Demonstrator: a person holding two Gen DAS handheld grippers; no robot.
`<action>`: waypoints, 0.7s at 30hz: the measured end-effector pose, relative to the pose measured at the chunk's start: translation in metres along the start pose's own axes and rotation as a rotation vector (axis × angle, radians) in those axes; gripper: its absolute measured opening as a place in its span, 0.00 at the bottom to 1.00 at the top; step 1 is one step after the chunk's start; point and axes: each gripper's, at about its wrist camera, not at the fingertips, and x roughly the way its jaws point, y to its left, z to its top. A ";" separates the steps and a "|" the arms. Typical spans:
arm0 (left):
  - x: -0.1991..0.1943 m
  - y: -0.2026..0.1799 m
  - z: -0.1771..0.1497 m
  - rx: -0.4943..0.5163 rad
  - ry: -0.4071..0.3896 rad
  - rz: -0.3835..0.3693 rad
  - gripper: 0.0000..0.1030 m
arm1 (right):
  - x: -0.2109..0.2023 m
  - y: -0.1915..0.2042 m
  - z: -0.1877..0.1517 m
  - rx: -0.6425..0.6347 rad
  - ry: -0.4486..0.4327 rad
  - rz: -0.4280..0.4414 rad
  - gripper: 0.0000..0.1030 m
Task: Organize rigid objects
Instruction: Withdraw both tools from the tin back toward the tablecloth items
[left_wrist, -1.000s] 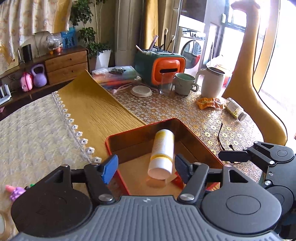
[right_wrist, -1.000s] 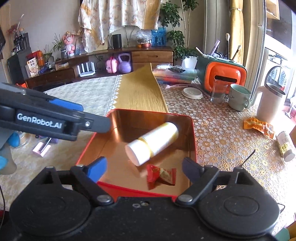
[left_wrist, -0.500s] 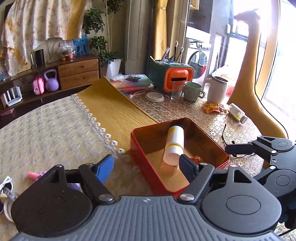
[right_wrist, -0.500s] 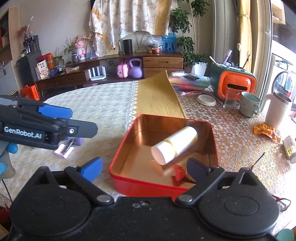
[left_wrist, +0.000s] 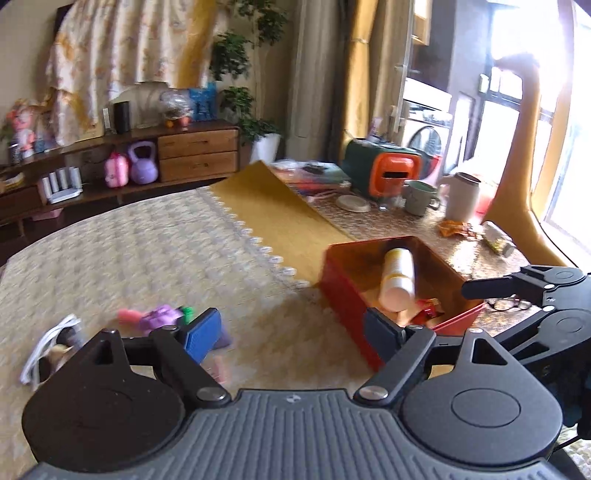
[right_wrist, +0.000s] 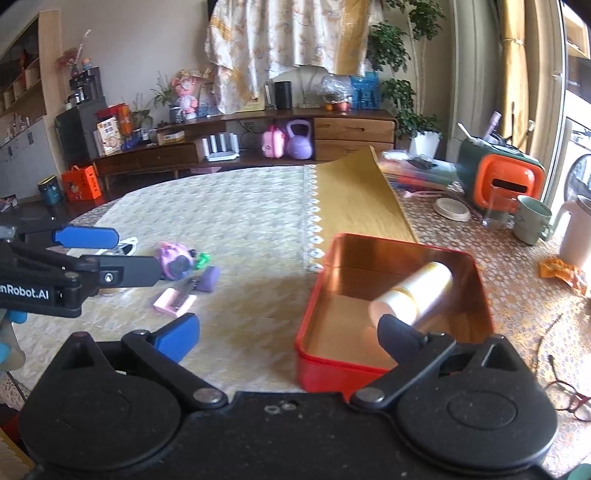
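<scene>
grippers pulled back | red tin (right_wrist: 391, 369): bottle (right_wrist: 424, 291), wrapper (left_wrist: 424, 314)

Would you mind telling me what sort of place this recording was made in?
Most likely a home living or dining room: a tablecloth-covered table, a wooden sideboard holding toys, and a washing machine beyond.

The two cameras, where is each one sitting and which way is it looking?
Left wrist: rides on the left gripper, looking forward over the table at the red tin and small toys; its own open fingers show, plus the right gripper at the right edge.
Right wrist: rides on the right gripper, looking across the tin toward the sideboard; its open fingers show, plus the left gripper at the left edge.
Both see the tin, the white-and-yellow bottle inside it, and the toys.
</scene>
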 end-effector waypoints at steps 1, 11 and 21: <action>-0.003 0.006 -0.003 -0.012 -0.004 0.011 0.82 | 0.001 0.004 0.000 -0.004 -0.002 0.009 1.00; -0.024 0.066 -0.033 -0.118 -0.018 0.159 0.89 | 0.022 0.043 0.005 -0.057 0.017 0.066 1.00; -0.015 0.108 -0.047 -0.170 -0.022 0.290 0.89 | 0.050 0.064 0.006 -0.084 0.054 0.096 1.00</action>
